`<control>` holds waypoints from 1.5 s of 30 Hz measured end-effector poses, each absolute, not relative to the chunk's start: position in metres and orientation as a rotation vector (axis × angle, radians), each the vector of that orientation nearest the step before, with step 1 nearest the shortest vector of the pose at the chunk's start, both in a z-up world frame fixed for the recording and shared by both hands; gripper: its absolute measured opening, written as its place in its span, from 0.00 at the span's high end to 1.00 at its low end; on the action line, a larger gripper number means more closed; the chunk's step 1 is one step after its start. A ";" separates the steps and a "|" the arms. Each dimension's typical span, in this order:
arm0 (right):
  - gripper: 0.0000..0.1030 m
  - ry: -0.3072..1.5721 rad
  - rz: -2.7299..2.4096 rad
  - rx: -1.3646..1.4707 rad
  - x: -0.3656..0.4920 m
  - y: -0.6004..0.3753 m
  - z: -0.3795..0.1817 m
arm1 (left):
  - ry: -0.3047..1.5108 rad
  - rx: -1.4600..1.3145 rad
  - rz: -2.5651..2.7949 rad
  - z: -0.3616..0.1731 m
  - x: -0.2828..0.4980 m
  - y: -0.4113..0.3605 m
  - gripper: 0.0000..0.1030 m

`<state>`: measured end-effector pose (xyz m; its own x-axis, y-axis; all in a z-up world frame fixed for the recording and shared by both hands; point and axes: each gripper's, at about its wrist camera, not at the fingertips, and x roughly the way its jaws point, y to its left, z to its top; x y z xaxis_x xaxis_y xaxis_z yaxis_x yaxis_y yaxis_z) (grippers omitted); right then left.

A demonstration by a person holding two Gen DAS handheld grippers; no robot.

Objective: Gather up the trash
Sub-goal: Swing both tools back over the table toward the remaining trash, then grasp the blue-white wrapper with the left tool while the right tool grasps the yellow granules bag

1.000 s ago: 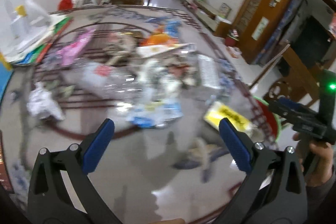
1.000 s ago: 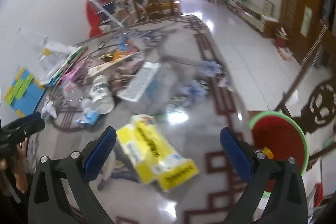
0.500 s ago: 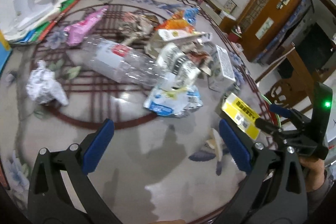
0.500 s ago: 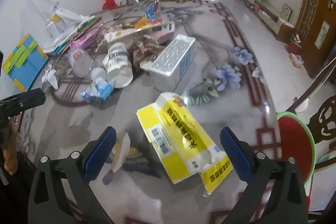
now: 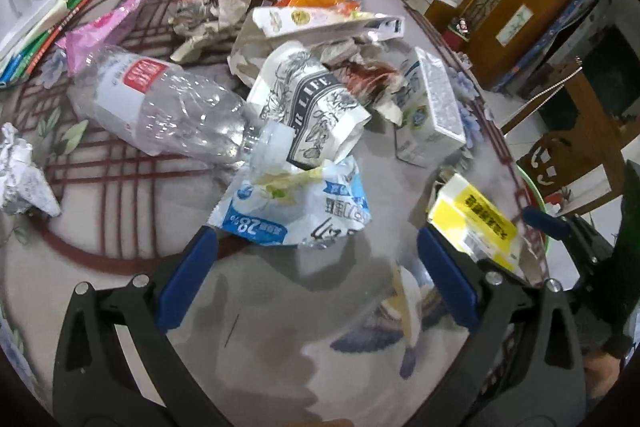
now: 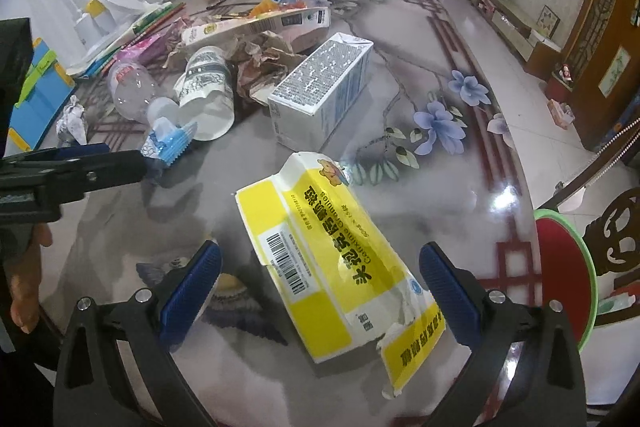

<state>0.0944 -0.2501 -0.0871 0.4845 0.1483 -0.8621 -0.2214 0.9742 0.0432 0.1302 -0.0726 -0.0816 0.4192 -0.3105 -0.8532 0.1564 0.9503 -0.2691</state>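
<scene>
Now your right gripper (image 6: pixel 320 287) stands with its jaws wide apart over the yellow-and-white carton (image 6: pixel 332 259), a flattened, torn box with a barcode lying on the patterned table (image 6: pixel 420 75). Its long axis runs from the milk carton (image 6: pixel 320 95) down toward your right finger. Your left gripper (image 5: pixel 316 275) is spread too, with the blue-and-white wrapper (image 5: pixel 296 207) just ahead of its fingertips, beside the crushed bottle (image 5: pixel 160 107).
</scene>
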 end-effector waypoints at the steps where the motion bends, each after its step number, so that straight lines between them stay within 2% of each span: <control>1: 0.07 1.045 0.223 -0.080 0.096 -0.250 -0.089 | 1.106 -0.154 -0.285 -0.085 0.133 -0.073 0.05; 13: 0.07 1.071 0.220 -0.116 0.111 -0.243 -0.105 | 1.099 -0.104 -0.245 -0.106 0.144 -0.078 0.05; 24: 0.14 1.105 0.217 -0.135 0.118 -0.243 -0.120 | 1.088 -0.098 -0.224 -0.110 0.146 -0.073 0.09; 30: 0.23 1.116 0.236 -0.135 0.118 -0.241 -0.124 | 1.060 -0.054 -0.204 -0.109 0.141 -0.074 0.29; 34: 0.30 1.112 0.251 -0.133 0.117 -0.239 -0.122 | 1.061 -0.058 -0.212 -0.106 0.138 -0.072 0.55; 36: 0.31 1.111 0.262 -0.124 0.116 -0.240 -0.122 | 1.064 -0.062 -0.222 -0.106 0.137 -0.071 0.58; 38: 0.33 1.112 0.267 -0.114 0.116 -0.241 -0.121 | 1.063 -0.058 -0.233 -0.105 0.137 -0.072 0.65; 45: 0.34 1.108 0.272 -0.062 0.110 -0.248 -0.113 | 1.042 -0.067 -0.262 -0.097 0.125 -0.072 0.71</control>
<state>0.1096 -0.2475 -0.1127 0.4172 0.1855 -0.8897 -0.2470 0.9652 0.0854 0.1249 -0.0718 -0.0972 0.4769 -0.2459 -0.8439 0.1824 0.9669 -0.1786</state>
